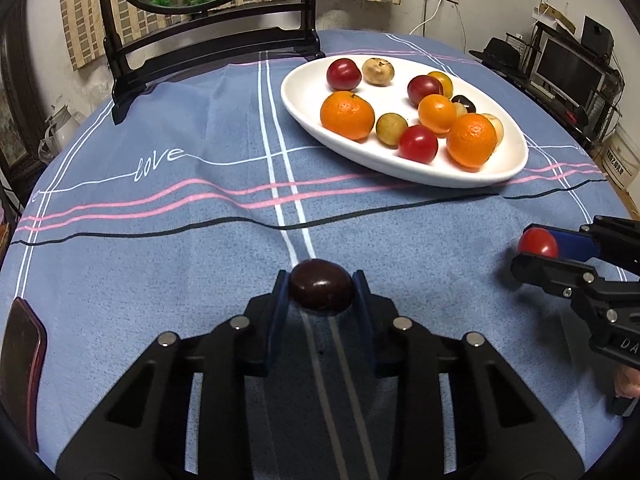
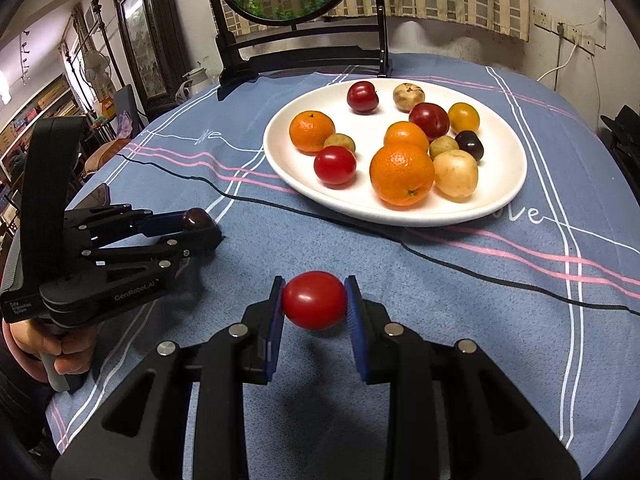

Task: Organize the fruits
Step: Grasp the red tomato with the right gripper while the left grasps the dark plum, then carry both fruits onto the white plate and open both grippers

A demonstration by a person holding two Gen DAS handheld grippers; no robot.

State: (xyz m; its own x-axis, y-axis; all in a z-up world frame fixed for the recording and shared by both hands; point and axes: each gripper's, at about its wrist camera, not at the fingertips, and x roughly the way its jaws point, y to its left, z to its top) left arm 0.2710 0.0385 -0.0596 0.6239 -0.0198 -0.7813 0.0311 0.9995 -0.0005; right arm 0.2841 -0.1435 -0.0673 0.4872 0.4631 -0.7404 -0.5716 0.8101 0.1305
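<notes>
Left hand-held gripper [image 1: 321,286] is pinching dark plum [image 1: 321,287] on surface; right hand-held gripper [image 2: 314,300] is holding red fruit [image 2: 314,300] aloft. Risk: round, smooth skins probably slipping w/ quick swing toward plate [image 2: 508,196].

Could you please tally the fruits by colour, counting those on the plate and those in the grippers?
Orange: 3
Red: 4, one in the right gripper
Dark purple: 2, one in the left gripper
Yellow: 1
Olive green: 2
Tan or brown: 2
Total: 14, with 12 on the plate
</notes>
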